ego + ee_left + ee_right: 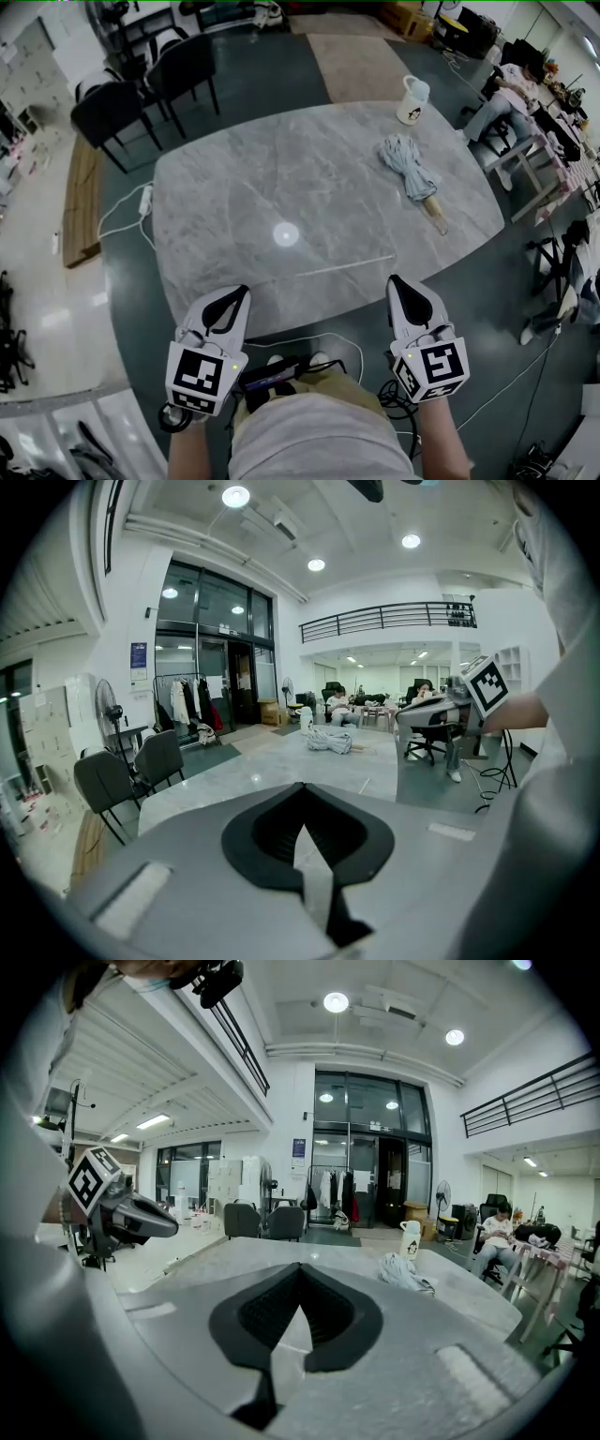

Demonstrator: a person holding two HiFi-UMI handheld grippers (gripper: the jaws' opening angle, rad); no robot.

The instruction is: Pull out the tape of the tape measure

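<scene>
While closed, left tool (240,293), right tool (395,280): seemingly empty.

Mug (413,98) behind umbrella (409,167) on table's (234,206) far right

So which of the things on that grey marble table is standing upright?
The white mug with the dark picture, at the far right. The folded pale grey umbrella with a wooden handle and the thin white strip lie flat.

Marble table (234,197), black chairs (141,89), grey floor (281,66).
</scene>
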